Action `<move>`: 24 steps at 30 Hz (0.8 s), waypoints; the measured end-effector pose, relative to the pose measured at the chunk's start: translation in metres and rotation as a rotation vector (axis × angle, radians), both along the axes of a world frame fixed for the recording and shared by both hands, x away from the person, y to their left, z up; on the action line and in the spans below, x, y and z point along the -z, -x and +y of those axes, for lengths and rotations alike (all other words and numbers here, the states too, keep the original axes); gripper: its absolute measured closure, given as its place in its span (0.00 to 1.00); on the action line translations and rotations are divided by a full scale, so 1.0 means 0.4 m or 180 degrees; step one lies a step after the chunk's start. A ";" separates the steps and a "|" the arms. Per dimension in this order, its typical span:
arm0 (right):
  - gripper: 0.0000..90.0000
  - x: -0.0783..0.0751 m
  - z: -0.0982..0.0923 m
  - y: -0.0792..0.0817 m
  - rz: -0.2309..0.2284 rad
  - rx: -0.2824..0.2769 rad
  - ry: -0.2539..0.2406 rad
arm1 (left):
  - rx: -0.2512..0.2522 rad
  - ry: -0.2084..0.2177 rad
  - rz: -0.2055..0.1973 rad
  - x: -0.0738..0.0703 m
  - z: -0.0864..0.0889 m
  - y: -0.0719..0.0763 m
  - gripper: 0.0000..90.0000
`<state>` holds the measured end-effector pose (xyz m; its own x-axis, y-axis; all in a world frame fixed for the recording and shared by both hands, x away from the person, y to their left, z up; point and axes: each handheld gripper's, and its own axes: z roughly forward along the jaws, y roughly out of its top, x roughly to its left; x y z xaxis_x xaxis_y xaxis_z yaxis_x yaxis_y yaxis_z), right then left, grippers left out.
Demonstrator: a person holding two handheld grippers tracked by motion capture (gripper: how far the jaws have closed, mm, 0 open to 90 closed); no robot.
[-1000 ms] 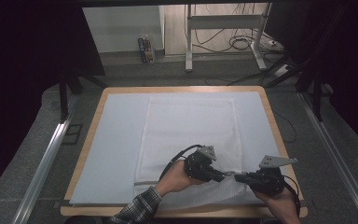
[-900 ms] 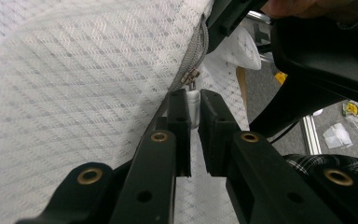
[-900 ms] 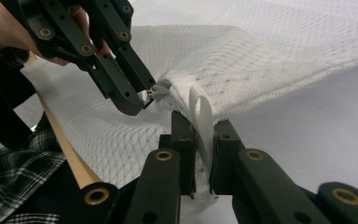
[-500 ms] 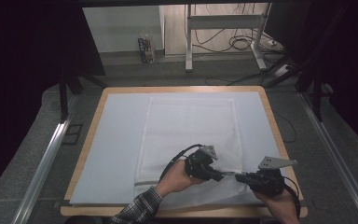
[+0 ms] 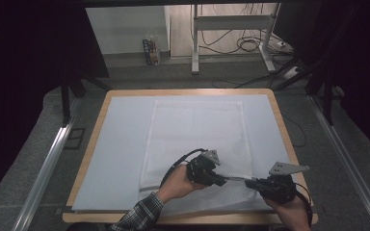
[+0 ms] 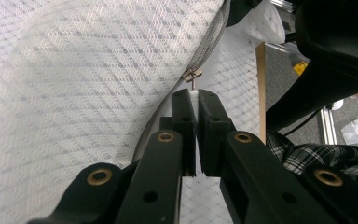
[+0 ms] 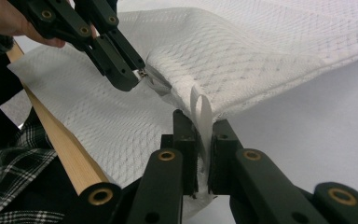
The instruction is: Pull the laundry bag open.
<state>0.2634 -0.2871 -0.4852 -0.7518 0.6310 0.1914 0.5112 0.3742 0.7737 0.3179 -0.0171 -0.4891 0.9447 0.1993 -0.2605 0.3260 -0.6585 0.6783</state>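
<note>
1. A white mesh laundry bag with a zip (image 5: 197,139) lies flat on the pale sheet that covers the wood-edged counter (image 5: 94,139). Its near right corner is lifted and pulled taut between the two grippers, close to the near edge.

2. The left gripper (image 5: 223,180) has just finished closing. In the left gripper view its jaws stand pressed together on the small zip pull (image 6: 194,91), with the metal slider (image 6: 192,74) just beyond the tips at the end of the curved zip line.

3. The right gripper (image 5: 248,183) is clamped on a white fabric loop tab (image 7: 200,109) at the bag's corner; the right gripper view shows the loop rising out from between its closed jaws. It has kept its place over the last second.

4. Compared with a second ago, both hands sit almost where they were. The one real change is the left gripper's jaws tightening onto the pull.

5. Judged from this, the grasp stage is over: one gripper anchors the corner and the other holds the pull, so the bag looks ready for the zip to be drawn along its track.

6. The mesh near the slider is bunched, so the fabric could catch if the corner goes slack.
</note>
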 end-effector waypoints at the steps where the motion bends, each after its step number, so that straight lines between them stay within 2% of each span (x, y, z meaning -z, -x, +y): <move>1: 0.93 0.000 0.001 0.001 -0.0015 -0.0016 0.0024 | -0.0011 -0.0008 -0.0004 0.000 0.002 0.001 0.97; 3: 0.93 -0.001 0.003 0.003 -0.0042 -0.0013 0.0074 | -0.0029 -0.0047 -0.0051 0.002 0.006 0.004 0.97; 13: 0.93 0.002 -0.003 0.004 -0.0033 0.0010 0.0079 | -0.0129 -0.0086 -0.0068 0.006 0.053 0.012 0.97; 16: 0.93 0.003 -0.004 0.005 -0.0041 0.0010 0.0073 | -0.0117 -0.0187 -0.0162 -0.002 0.061 0.015 0.97; 24: 0.93 0.006 -0.001 0.008 -0.0041 -0.0015 0.0087 | -0.0169 -0.0214 -0.0172 0.003 0.093 0.025 0.97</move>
<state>0.2601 -0.2877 -0.4875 -0.7570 0.6323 0.1644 0.4994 0.3977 0.7697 0.3078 0.0200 -0.4905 0.9446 0.2649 -0.1937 0.3257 -0.6860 0.6506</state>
